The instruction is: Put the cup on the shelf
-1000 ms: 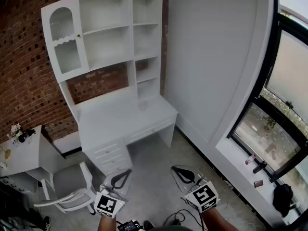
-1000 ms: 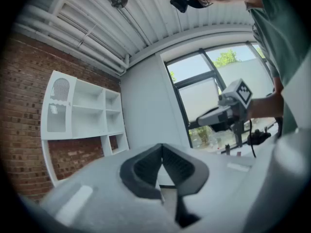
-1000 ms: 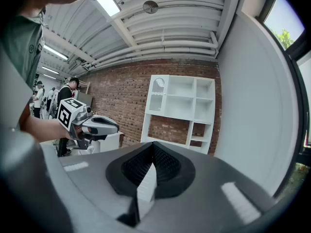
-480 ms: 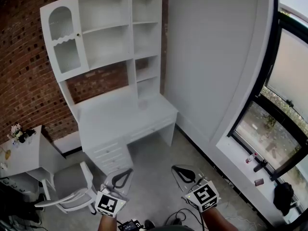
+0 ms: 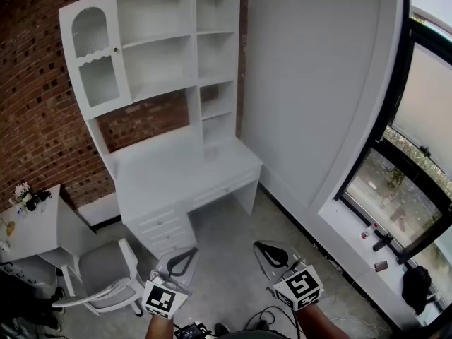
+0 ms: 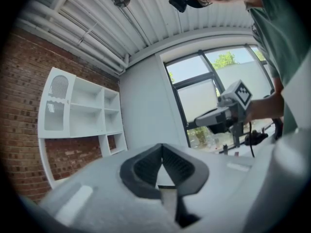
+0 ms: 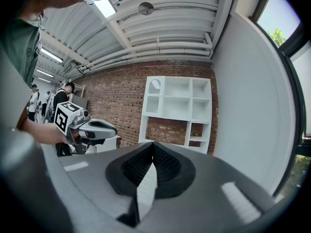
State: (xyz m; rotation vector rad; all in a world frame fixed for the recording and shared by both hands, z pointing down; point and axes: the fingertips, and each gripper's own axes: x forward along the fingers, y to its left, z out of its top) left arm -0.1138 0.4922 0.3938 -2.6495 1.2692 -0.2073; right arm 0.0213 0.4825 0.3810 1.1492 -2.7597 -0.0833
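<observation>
Your left gripper and right gripper are both closed on nothing, arms cut off at the near edge. The cup — faint, probably that clear shape — stands far off on the desk, below the shelf.

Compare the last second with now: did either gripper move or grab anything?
Nothing visibly changed. The left gripper and right gripper stay shut and empty, low over the grey floor; the small clear cup stays on the white desk under the white shelf unit.
</observation>
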